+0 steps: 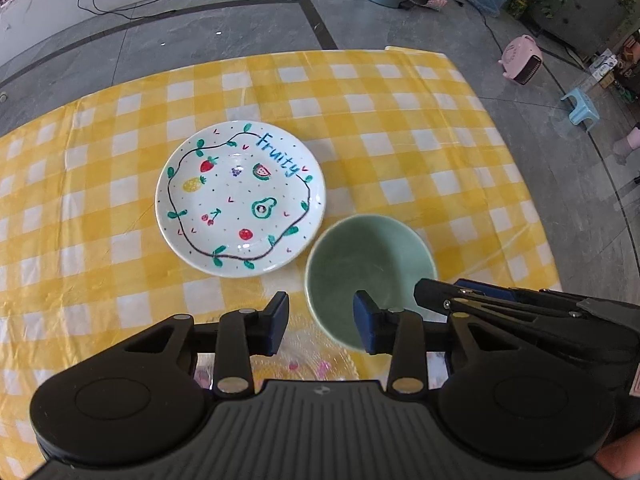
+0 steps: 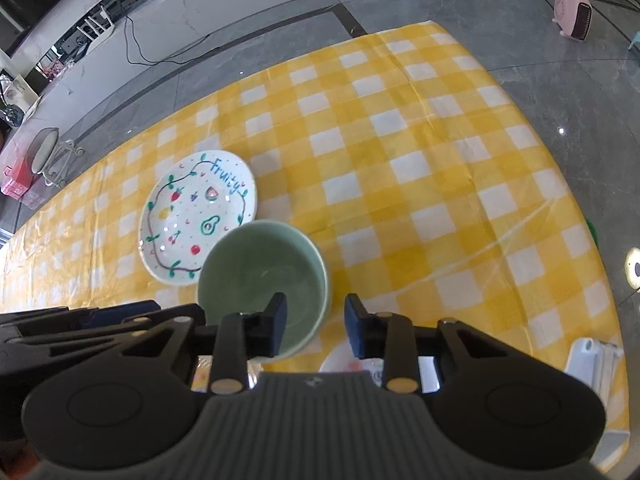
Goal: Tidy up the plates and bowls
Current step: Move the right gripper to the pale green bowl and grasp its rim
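Observation:
A white plate [image 1: 240, 200] painted with fruit and the word "Fruity" lies flat on the yellow checked tablecloth [image 1: 400, 120]. Just to its right is a pale green bowl [image 1: 368, 256], empty inside. My left gripper [image 1: 322, 304] straddles the bowl's near left rim, one finger inside and one outside, with gaps beside the wall. In the right wrist view the same bowl [image 2: 256, 264] sits beside the plate [image 2: 196, 212]. My right gripper [image 2: 316, 304] straddles the bowl's right rim the same way, pads clear of it. Each gripper shows at the edge of the other's view.
Another pale plate [image 1: 316, 364] with pink marks lies under the grippers, partly hidden, seen again as a white plate [image 2: 352, 364]. A white ribbed object [image 2: 592, 360] stands at the table's near right corner. Beyond the table's far edge are grey floor tiles, a pink heater [image 2: 574, 12] and a blue stool [image 1: 580, 106].

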